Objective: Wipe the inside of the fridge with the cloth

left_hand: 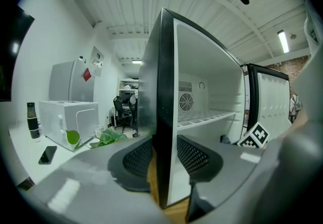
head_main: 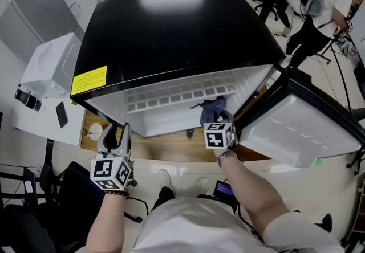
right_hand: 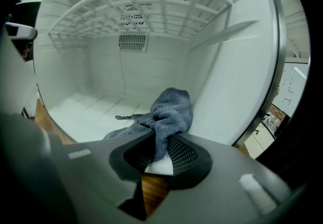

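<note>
A black fridge (head_main: 171, 29) stands open, its door (head_main: 296, 126) swung out to the right. My right gripper (head_main: 217, 118) is shut on a blue-grey cloth (head_main: 213, 108) at the lower right of the white interior. In the right gripper view the cloth (right_hand: 169, 112) bunches up from between the jaws of the right gripper (right_hand: 160, 150), close to the right inner wall, with a tail on the fridge floor. A white wire shelf (right_hand: 136, 11) spans above. My left gripper (head_main: 116, 132) stands open at the fridge's lower left corner. The black front edge of the fridge (left_hand: 164, 92) lines up with the gap of the left gripper (left_hand: 164, 157).
The fridge sits on a wooden platform (head_main: 165, 146). A white table at the left carries a white appliance (head_main: 51, 66), a phone (head_main: 61, 114) and a dark bottle (head_main: 25, 100). A person (head_main: 319, 12) stands at the back right. The open door blocks the right side.
</note>
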`<state>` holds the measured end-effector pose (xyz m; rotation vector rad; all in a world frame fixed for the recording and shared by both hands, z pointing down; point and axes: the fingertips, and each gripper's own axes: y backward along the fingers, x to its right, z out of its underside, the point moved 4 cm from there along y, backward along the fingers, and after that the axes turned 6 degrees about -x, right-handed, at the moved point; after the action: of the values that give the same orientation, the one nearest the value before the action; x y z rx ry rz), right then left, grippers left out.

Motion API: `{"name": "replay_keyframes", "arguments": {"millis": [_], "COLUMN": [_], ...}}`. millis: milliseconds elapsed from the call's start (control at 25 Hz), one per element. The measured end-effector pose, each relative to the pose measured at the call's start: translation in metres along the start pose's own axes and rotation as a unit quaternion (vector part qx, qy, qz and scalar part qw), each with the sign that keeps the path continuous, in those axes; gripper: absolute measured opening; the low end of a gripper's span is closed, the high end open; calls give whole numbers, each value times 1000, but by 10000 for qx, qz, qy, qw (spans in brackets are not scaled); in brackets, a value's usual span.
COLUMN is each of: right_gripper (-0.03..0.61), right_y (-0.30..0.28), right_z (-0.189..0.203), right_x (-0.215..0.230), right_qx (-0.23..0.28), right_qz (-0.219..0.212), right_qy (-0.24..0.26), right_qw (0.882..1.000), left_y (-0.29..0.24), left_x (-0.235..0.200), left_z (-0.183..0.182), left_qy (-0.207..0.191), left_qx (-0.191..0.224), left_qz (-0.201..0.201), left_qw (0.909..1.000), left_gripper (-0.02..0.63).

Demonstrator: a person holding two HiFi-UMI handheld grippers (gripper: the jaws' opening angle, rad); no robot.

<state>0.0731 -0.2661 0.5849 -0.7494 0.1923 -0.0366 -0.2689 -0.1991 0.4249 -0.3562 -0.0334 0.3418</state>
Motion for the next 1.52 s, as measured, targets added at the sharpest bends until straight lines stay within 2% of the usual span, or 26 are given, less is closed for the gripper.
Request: {"name": "replay_keyframes", "arguments": {"millis": [440,840,1240,1520], "right_gripper": [72,72,72,72], "right_y": [0,33,78,89], "right_z": [4,-18,-37,-37], "right_x": [8,-11,-52,-51], "right_qx": [-290,402,865,892], "right_qz": [164,-370,-1043,-1088], "right_qy": [-408,-284,-31,-62], "right_qw": [9986,9981,9908,9900], "left_y": [0,0,3,16], "left_x": [1,0,2,8], "left_z": [0,0,1,8], "left_qy": [14,60,67,60], "left_qx": [-9,49,59,43], "left_qz": [16,16,26,47], "left_qw": [10000,10000,10000,10000], "left_gripper": [146,146,146,146]}}
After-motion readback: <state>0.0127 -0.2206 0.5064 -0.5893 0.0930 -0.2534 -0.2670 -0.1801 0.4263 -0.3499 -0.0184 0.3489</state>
